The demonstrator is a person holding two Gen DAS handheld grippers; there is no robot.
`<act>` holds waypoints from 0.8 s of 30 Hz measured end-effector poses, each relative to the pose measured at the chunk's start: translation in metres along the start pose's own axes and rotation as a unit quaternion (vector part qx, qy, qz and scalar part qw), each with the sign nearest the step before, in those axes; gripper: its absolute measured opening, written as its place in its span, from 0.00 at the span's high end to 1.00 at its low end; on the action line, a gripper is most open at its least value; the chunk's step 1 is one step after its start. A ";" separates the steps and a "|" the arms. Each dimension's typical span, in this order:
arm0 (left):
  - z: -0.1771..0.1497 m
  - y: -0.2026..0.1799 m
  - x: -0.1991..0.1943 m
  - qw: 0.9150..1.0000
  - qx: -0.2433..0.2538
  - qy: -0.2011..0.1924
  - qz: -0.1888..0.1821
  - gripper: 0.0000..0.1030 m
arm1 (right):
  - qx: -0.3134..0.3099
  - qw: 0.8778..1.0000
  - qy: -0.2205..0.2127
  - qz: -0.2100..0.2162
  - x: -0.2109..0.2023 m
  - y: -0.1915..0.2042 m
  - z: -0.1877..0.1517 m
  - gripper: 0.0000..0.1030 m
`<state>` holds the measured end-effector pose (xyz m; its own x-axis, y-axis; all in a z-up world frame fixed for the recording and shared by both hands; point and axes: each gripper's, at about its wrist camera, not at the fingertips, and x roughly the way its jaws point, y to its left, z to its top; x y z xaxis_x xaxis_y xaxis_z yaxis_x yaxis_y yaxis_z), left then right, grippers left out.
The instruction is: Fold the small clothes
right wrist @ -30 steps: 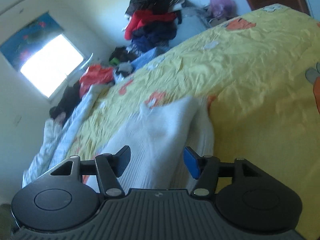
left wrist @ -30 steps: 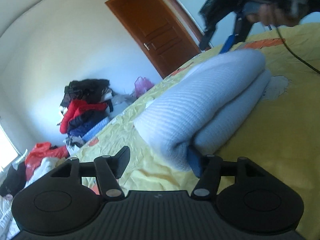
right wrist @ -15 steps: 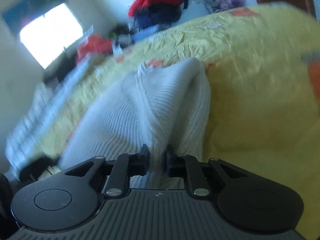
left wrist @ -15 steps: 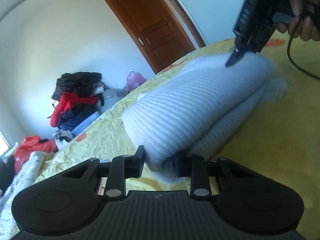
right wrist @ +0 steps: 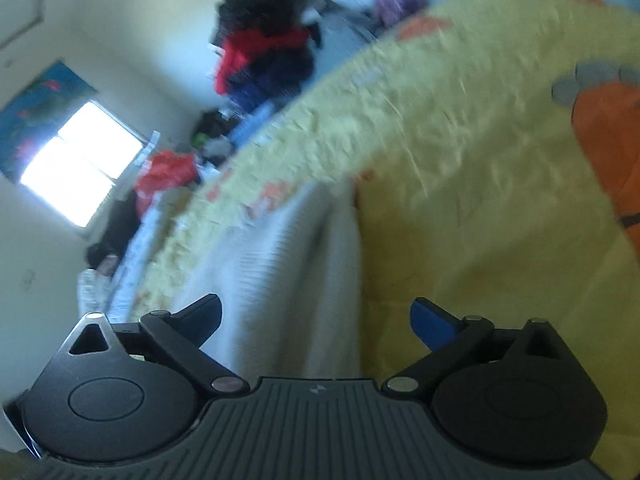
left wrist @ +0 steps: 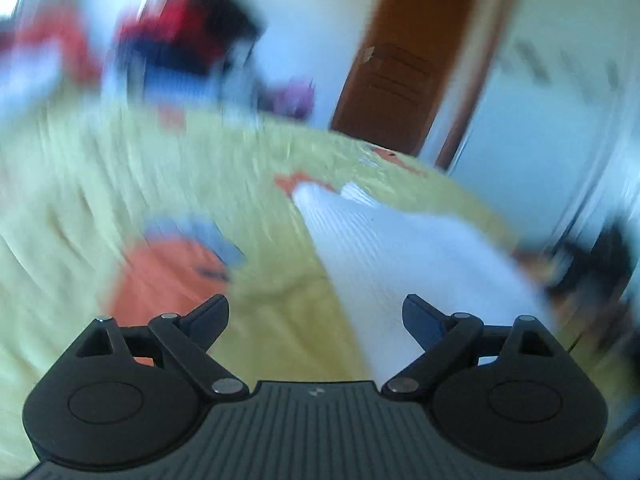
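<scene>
A folded white ribbed knit garment [left wrist: 384,248] lies on the yellow bedspread [left wrist: 160,184]. In the left wrist view my left gripper [left wrist: 316,316] is open and empty, just above the garment's near edge; this view is motion-blurred. In the right wrist view the same garment [right wrist: 288,272] lies flat below my right gripper [right wrist: 316,318], which is open and empty, its fingers apart over the cloth.
A pile of red, black and blue clothes [right wrist: 268,52] sits beyond the bed's far side, with more clothes [right wrist: 164,168] near a bright window [right wrist: 80,160]. A brown door [left wrist: 400,64] stands behind the bed. An orange print [right wrist: 608,136] marks the bedspread.
Both grippers were shut on the folded garment half a second ago; both have opened and let go. The garment now lies flatter, and the left gripper has swung to the left.
</scene>
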<state>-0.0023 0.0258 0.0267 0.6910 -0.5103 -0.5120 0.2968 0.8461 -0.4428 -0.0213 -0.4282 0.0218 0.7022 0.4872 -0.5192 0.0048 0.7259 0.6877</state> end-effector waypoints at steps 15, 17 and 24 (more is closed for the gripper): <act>0.031 -0.023 0.073 0.994 -0.065 0.063 -0.059 0.55 | -0.071 0.995 0.044 0.044 0.042 0.052 -0.008 0.45; 0.044 -0.021 0.059 0.997 -0.043 0.044 -0.047 0.55 | -0.083 0.994 0.039 0.067 0.045 0.069 -0.004 0.47; 0.077 0.026 0.033 0.999 -0.030 0.005 0.033 0.53 | -0.095 0.987 0.052 0.116 0.118 0.118 0.011 0.48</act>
<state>0.0788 0.0423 0.0548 0.7009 -0.4563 -0.5482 0.2107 0.8667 -0.4521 0.0699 -0.2903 0.0470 0.5923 0.6914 -0.4138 -0.2888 0.6616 0.6920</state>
